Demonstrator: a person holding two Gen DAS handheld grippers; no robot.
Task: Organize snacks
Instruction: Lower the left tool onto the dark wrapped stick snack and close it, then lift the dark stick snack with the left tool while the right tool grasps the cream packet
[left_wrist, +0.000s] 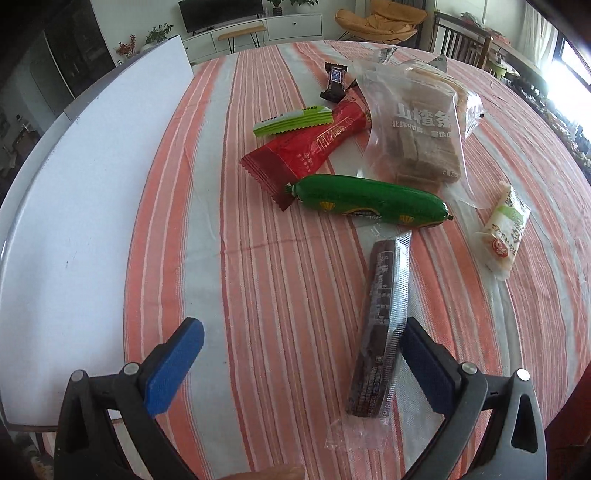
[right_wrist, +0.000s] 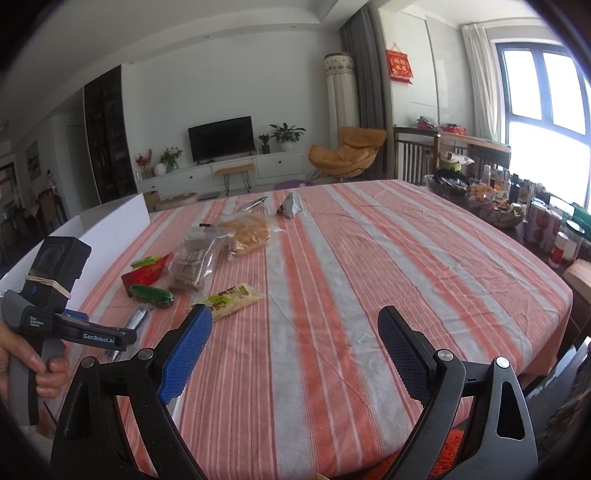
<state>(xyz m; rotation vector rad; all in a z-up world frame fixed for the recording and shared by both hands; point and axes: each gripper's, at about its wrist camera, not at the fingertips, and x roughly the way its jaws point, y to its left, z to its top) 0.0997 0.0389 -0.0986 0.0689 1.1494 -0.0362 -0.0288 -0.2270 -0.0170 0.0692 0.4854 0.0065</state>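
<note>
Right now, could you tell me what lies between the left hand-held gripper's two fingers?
In the left wrist view, the left hand-held gripper is open, with striped tablecloth between its fingers and the dark brown snack bar beside the right one.

Nine snack packets (left_wrist: 370, 200) — two claws (left_wrist: 303, 362).

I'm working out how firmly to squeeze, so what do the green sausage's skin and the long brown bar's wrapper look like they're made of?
Green sausage: apparently a tight, glossy plastic film casing, judging by its bright highlights and the pinched, clipped ends. Long brown bar: apparently clear, shiny plastic film, since the dark contents show through and a crimped, ribbed seam runs down one side.
</note>
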